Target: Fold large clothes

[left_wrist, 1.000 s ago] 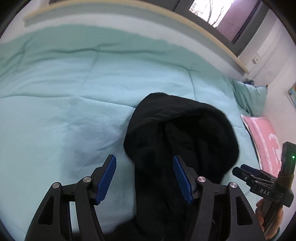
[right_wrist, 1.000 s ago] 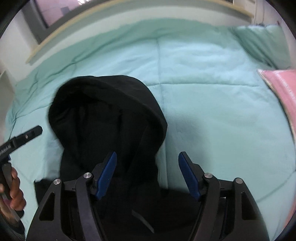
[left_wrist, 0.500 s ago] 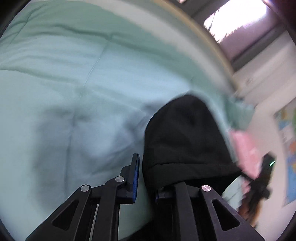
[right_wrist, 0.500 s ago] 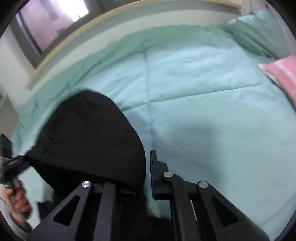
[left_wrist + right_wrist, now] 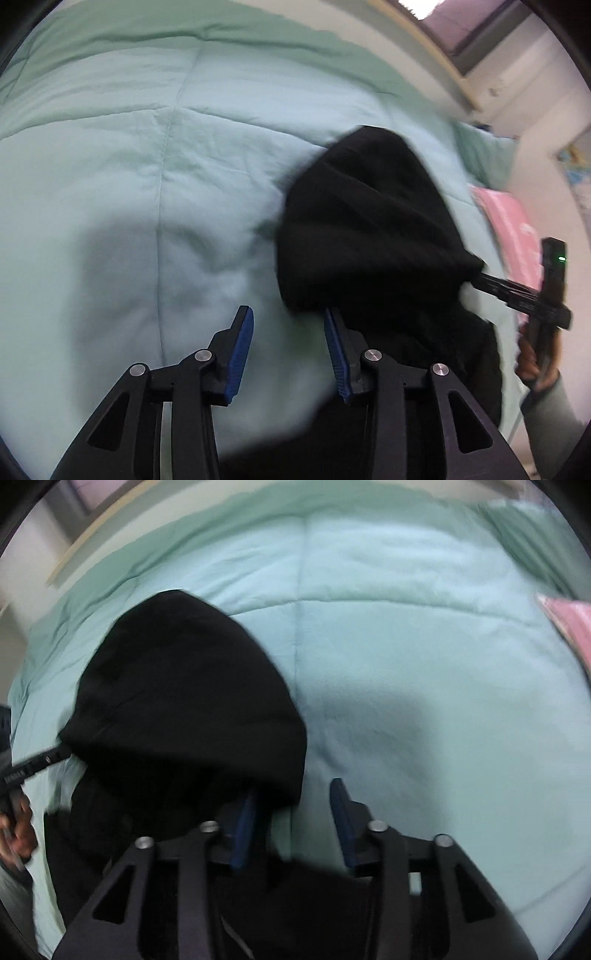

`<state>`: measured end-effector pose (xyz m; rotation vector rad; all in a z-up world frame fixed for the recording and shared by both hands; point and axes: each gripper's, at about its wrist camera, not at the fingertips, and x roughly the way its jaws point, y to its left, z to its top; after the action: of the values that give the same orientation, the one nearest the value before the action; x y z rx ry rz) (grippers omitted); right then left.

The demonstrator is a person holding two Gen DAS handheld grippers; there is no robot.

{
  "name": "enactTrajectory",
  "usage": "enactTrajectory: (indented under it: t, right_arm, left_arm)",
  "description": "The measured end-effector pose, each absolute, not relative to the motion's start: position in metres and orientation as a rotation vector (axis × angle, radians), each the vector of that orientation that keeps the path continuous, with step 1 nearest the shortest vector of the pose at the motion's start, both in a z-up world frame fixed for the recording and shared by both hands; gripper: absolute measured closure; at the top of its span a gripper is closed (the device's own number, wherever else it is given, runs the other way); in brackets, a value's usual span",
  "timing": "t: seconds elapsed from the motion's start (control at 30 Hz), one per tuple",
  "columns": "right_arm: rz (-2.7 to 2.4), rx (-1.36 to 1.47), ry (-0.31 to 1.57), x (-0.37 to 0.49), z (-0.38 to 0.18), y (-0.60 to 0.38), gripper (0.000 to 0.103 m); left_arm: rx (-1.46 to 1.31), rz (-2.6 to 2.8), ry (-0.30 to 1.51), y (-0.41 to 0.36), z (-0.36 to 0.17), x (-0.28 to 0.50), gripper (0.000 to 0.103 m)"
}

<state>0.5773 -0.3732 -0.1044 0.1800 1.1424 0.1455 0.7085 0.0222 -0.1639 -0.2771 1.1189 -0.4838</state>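
Observation:
A black hoodie (image 5: 369,229) lies on the mint quilt (image 5: 147,184), its hood doubled down toward me. The jaws of my left gripper (image 5: 287,317) are opening. Only quilt shows between them, and the hood's corner sits just off the right pad (image 5: 334,347). In the right wrist view the hoodie (image 5: 184,701) fills the left half. My right gripper (image 5: 293,805) is opening too. The hood's edge drapes over its left pad (image 5: 243,823) and is not pinched. Each gripper shows from the side in the other's view, with its tips under the hood's far edge.
A pink pillow (image 5: 513,229) and a green pillow (image 5: 484,151) lie at the bed's right end. A pale ledge (image 5: 424,40) under a window runs along the far side of the bed. A hand (image 5: 532,362) grips the right tool. Bare quilt (image 5: 406,664) spreads right of the hoodie.
Both grippers went from open over the flat hood to shut on its two sides, drew it toward me, and now their jaws have parted off the cloth. The hood lies folded down.

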Motion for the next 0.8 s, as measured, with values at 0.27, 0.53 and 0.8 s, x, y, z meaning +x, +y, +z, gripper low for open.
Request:
enactTrajectory:
  t: [0.27, 0.53, 0.8]
  right_arm:
    - [0.219, 0.232, 0.989, 0.591, -0.038, -0.343, 0.057]
    - [0.285, 0.15, 1.22, 0.628, -0.14, -0.317, 0.058]
    - [0.313, 0.161, 1.235, 0.627, -0.134, -0.325, 0.058]
  left_arm:
    - [-0.361, -0.591, 0.921, 0.0, -0.083, 0.72, 0.054]
    - [-0.298, -0.471, 1.175, -0.033, -0.192, 0.764, 0.058]
    - [-0.378, -0.445, 1.203, -0.013, -0.203, 0.767, 0.069]
